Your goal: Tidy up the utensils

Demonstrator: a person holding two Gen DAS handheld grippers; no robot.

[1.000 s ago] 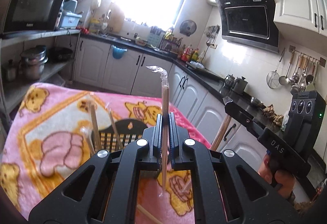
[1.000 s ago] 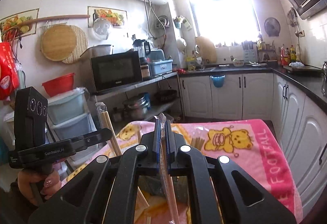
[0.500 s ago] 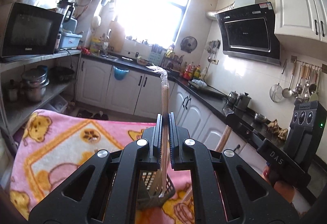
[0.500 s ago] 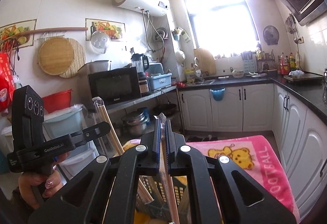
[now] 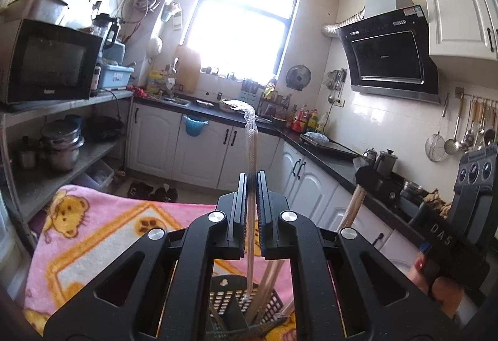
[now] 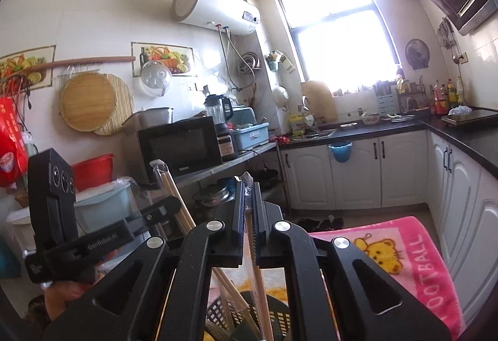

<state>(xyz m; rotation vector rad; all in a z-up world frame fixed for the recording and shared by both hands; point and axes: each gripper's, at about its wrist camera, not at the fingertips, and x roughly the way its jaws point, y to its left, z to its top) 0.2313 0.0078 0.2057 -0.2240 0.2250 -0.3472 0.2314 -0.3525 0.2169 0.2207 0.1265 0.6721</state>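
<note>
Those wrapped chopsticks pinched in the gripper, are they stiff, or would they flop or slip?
The wrapped chopsticks in the left gripper probably stay stiff: they stand straight. Only the empty wrapper tip droops, so it is likely floppy. The glossy sleeve might slide between the pads. They look light, being thin.

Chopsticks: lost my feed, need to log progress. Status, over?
Left gripper shut on wrapped chopsticks. Right gripper shut on another wrapped pair. Both pairs upright, tips over the black basket. Nothing in the way.

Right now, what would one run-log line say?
left hand-held gripper: shut on plastic-wrapped wooden chopsticks | right hand-held gripper: shut on second wrapped pair | both above black slotted basket
</note>
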